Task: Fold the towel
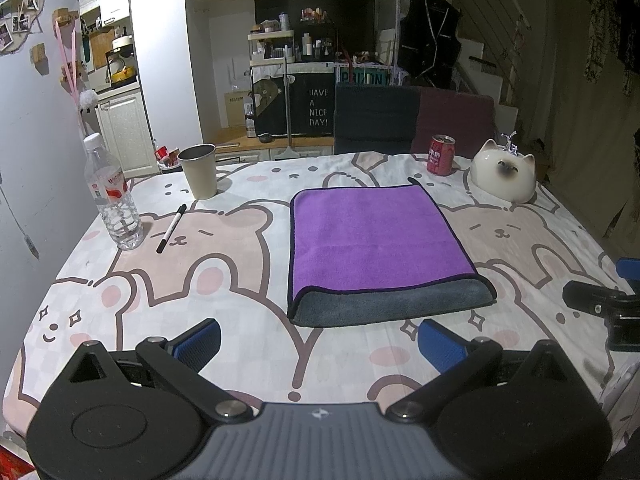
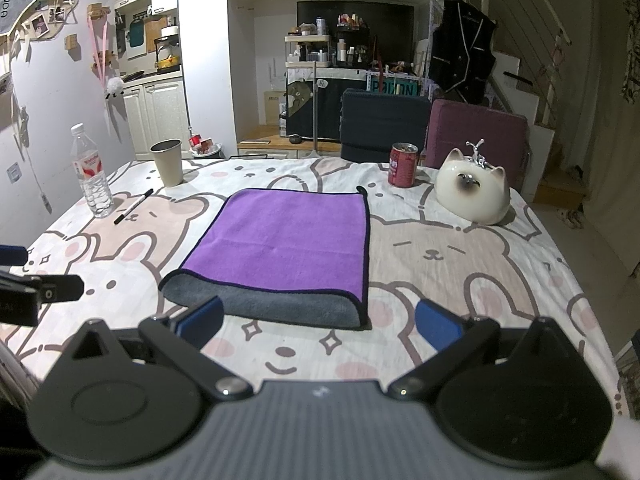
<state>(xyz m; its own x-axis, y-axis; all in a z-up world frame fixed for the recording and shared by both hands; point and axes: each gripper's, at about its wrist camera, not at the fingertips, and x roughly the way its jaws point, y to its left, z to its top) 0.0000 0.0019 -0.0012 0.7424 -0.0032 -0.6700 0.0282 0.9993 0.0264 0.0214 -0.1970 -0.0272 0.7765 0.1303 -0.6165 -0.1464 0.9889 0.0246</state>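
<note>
A towel [image 1: 372, 236], purple on top and grey underneath, lies folded flat on the table with its grey folded edge toward me. It also shows in the right wrist view [image 2: 288, 240]. My left gripper [image 1: 320, 342] is open and empty, hovering just short of the towel's near edge. My right gripper [image 2: 318, 318] is open and empty, at the towel's near grey edge. The right gripper shows at the right edge of the left wrist view [image 1: 604, 304]. The left gripper shows at the left edge of the right wrist view [image 2: 36, 292].
The table has a bear-print cloth [image 1: 224, 280]. A water bottle [image 1: 114, 196], a black pen [image 1: 172, 228] and a beige cup [image 1: 200, 176] stand left. A red can [image 1: 441, 155] and a ceramic cat [image 1: 504, 176] stand at the back right. Chairs [image 1: 412, 120] are behind.
</note>
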